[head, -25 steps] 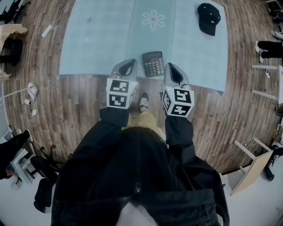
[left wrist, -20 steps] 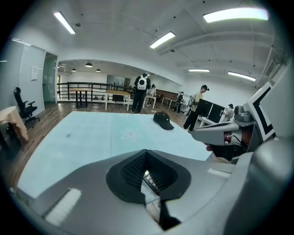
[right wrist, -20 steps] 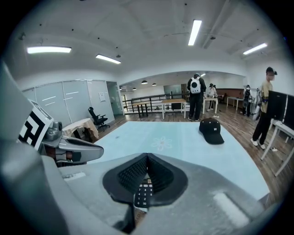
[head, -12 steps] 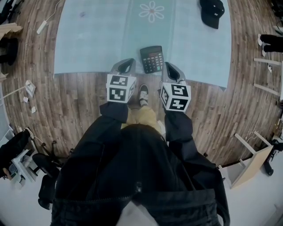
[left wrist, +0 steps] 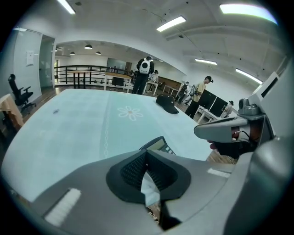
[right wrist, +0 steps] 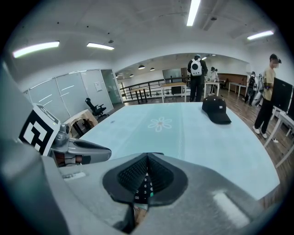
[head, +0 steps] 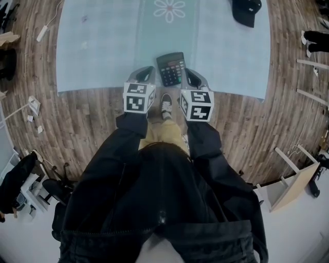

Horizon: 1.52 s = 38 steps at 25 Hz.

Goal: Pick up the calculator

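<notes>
The calculator [head: 171, 68] lies flat on a pale blue mat [head: 103, 51], near the mat's near edge and display end away from the person. The left gripper [head: 149, 69] and the right gripper [head: 187, 71] point down toward it from either side, so the calculator sits between their tips and a little beyond them. Both are clenched on nothing. In each gripper view the two ridged pads meet at the tips. In the left gripper view the calculator's display end shows just past the closed tips. In the right gripper view a few of its number keys show through the slit below the tips.

A black cap [head: 245, 10] rests on the mat's far right corner, well apart from the calculator. A white flower print [head: 169, 8] marks the mat beyond the calculator, along a faint printed stripe. One shoe [head: 166, 105] of the person stands on the floor just short of the mat edge, between the two marker cubes.

The mat lies on a wooden plank floor [head: 87, 118]. A white plug strip with a cord [head: 42, 34] lies on the planks off the mat's far left corner. A light wooden frame [head: 293, 192] stands at the right, and dark bags sit at the lower left.

The room is a large open office with strip lights on a white ceiling. A railing [right wrist: 147, 94], desks and an office chair [right wrist: 95, 108] stand behind the mat. Several people stand at the back, one wearing a white backpack [right wrist: 196, 69].
</notes>
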Motion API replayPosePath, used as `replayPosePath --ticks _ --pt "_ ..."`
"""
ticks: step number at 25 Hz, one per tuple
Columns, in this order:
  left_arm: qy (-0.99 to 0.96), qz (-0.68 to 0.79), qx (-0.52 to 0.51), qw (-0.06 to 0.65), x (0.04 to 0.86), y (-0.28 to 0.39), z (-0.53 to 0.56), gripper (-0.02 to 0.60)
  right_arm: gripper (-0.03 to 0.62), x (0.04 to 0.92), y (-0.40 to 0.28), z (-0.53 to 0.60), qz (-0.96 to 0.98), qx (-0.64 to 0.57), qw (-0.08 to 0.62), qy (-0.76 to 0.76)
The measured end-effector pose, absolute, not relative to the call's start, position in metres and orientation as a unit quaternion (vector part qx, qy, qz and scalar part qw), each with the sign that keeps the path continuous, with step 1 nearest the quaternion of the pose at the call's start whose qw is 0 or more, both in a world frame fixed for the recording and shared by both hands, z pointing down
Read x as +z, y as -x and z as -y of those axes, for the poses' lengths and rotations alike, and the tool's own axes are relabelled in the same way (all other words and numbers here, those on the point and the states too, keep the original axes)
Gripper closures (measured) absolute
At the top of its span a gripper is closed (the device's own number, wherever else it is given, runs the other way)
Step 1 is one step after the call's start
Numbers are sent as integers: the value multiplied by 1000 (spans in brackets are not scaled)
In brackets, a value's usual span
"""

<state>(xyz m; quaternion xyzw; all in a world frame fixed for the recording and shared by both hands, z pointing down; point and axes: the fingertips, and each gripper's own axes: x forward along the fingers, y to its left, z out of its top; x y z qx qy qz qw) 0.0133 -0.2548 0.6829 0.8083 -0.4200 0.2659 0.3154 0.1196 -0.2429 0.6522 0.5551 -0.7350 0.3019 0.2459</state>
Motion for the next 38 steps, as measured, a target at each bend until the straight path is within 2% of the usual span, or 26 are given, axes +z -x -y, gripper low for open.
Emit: replayPosePath --ticks 7,17,28,32,38 --pt "-800 408 282 337 717 -21 271 576 592 673 -121 250 730 322 257 -545" --pt "-803 381 285 359 743 -31 286 446 592 684 -129 258 724 336 258 -544" --pt "-825 325 254 387 757 -45 293 434 592 693 -137 263 717 346 257 -549" --pt "-842 282 235 395 753 -56 291 402 592 697 -141 261 714 349 263 -548" --pt "-853 243 240 395 759 -72 289 393 592 701 -145 258 711 350 267 -548"
